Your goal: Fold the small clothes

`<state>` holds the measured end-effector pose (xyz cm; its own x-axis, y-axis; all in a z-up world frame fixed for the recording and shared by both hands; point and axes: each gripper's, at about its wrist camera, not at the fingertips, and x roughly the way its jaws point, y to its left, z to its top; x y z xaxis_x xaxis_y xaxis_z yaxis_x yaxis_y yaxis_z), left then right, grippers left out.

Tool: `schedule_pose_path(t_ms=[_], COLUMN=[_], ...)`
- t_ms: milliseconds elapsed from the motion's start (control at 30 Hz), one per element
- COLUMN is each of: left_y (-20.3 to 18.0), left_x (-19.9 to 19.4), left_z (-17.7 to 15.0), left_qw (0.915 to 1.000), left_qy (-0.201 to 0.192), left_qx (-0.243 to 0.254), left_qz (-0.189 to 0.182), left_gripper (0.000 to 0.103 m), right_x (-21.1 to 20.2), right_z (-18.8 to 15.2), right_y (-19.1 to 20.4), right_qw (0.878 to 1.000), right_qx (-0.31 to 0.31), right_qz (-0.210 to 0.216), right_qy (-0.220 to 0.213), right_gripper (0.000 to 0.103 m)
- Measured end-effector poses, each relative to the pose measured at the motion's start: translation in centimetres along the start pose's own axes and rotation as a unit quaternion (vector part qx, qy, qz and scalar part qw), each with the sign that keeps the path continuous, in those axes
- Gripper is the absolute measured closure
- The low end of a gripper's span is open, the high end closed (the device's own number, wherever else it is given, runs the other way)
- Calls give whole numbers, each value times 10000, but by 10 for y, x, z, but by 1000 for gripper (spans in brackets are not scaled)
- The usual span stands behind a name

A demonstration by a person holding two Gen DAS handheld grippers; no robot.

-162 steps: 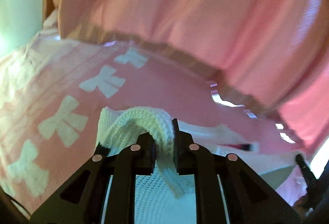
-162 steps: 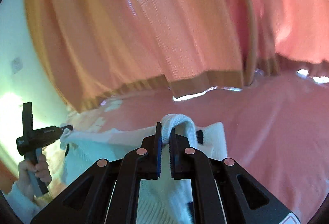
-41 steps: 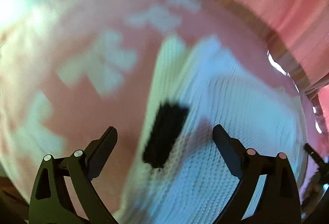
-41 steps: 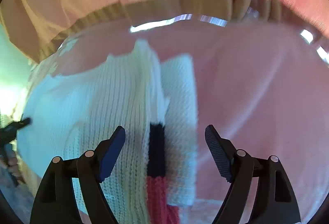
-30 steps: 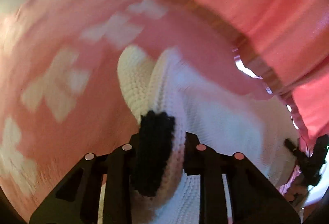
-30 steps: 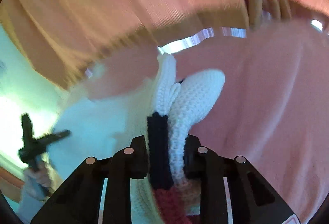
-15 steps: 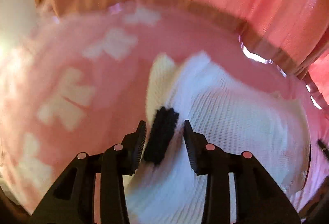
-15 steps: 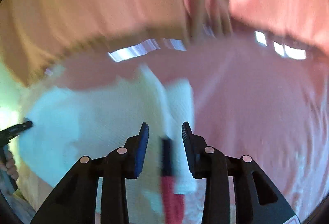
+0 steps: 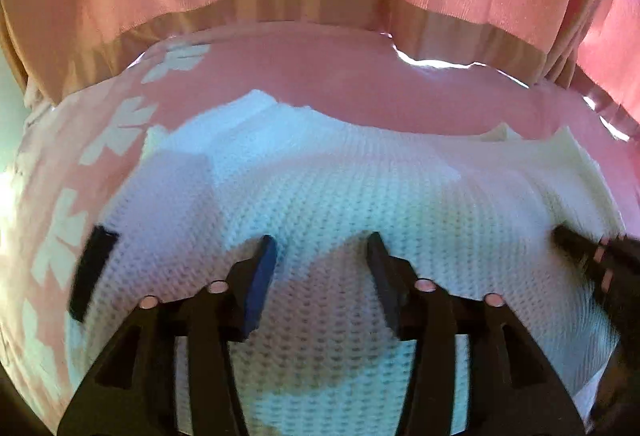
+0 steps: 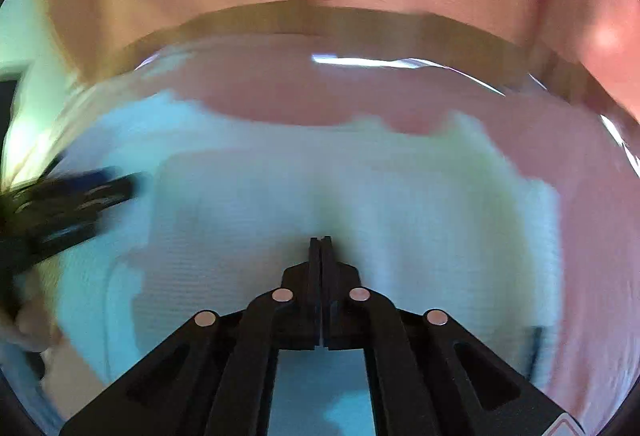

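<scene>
Left wrist view: one white waffle-knit garment [image 9: 360, 196] lies on one pink bedspread [image 9: 360, 96]; above it, left gripper [image 9: 322, 248] has just been spreading, empty; right gripper [image 10: 321, 240] pressed together, empty.

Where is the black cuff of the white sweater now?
In the left wrist view, the black cuff lies at the white sweater's left edge, beside the bow-patterned pink sheet.

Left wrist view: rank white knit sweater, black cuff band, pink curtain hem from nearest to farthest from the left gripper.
1. White knit sweater: directly under the left gripper, whose jaws have just been opening with nothing between them.
2. Black cuff band: off to the left, at the sweater's edge on the pink bedspread.
3. Pink curtain hem: farthest, across the top beyond the bed.
</scene>
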<state>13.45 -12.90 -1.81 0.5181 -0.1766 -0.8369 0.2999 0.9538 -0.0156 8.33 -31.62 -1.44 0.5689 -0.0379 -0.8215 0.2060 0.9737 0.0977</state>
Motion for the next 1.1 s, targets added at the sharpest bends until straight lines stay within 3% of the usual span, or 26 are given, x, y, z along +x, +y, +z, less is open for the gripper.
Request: schedule_pose_path(t_ms=[100,167,200,300,400,433,500,600,767,867,967,1100], left_y=[12,12,10,10,16,19,22,26,33,34,32,35], left_x=[-2,-5,-7,-9,-22,-28,-34,-33,-41,-46,-51,-59], left_z=[0,-4,-5,-5,-8,-10,-15,-25,-40,-45,-47,-48], left_qw=[9999,9999,10000,10000,9998,9996,9995,9998,9997,9997,9995,9994], left_qy=[-5,-18,-26,-19,-46,-67,-74,17,-144,-151,-175,-198], left_qx=[-119,-104,-69,-52,-208,-270,-293,-207,-62,-33,27,-102], left_qz=[-10,-14,26,10,-38,-97,-94,68,173,192,256,251], left_gripper=[53,53,53,53,53,52,52,50,48,49,49,49], right_x=[-27,-37,-32,-22,-57,-68,-71,-45,-78,-56,-63,-86], right_z=[2,-6,-13,-24,-24,-27,-35,-56,-67,-82,-81,-75], right_y=[-30,-20,-11,-11,-33,-34,-32,-36,-43,-47,-43,-30], right_qw=[9985,9990,9996,9996,9975,9977,9990,9974,9987,9972,9977,9975], right_qx=[356,294,124,-116,290,335,284,100,396,431,383,624], right_qz=[-279,106,217,-243,-521,-371,-174,-576,-297,-470,-510,-216], right_qy=[-294,-325,-140,49,-382,-462,-311,411,-97,401,240,-252], right_gripper=[102,103,103,103,103,103,103,103,103,103,103,101])
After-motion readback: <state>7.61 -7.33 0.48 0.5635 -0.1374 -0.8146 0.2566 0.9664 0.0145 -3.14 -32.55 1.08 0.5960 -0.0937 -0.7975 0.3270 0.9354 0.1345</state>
